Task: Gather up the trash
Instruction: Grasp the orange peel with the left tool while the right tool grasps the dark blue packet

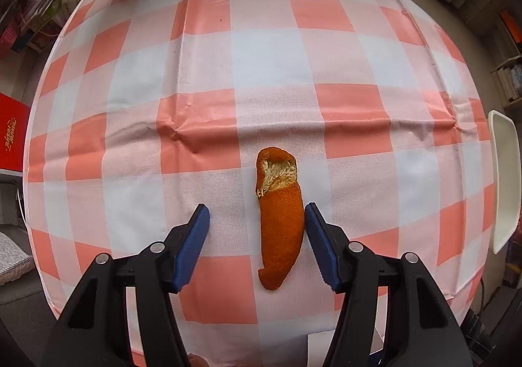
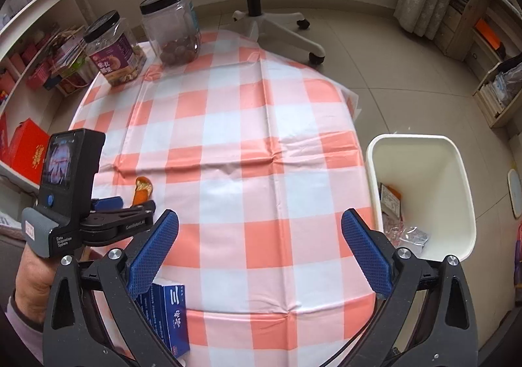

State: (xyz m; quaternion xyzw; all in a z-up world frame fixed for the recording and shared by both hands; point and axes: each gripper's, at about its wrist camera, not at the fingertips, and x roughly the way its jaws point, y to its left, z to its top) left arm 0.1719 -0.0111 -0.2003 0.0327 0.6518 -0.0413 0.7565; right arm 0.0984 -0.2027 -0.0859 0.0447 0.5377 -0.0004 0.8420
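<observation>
A long orange peel (image 1: pixel 280 223) lies on the pink-and-white checked tablecloth (image 1: pixel 261 73). My left gripper (image 1: pixel 257 213) is open with its blue pads on either side of the peel; the right pad touches or nearly touches it. The peel also shows in the right wrist view (image 2: pixel 142 190), beside the left gripper's body. My right gripper (image 2: pixel 260 223) is open and empty above the table's near part. A white trash bin (image 2: pixel 421 145) stands off the table's right edge with wrappers inside.
Two black-lidded jars (image 2: pixel 114 47) (image 2: pixel 173 27) stand at the table's far left corner. A blue box (image 2: pixel 173 318) lies near the front edge. An office chair (image 2: pixel 261 7) stands beyond the table. Shelves line both sides of the room.
</observation>
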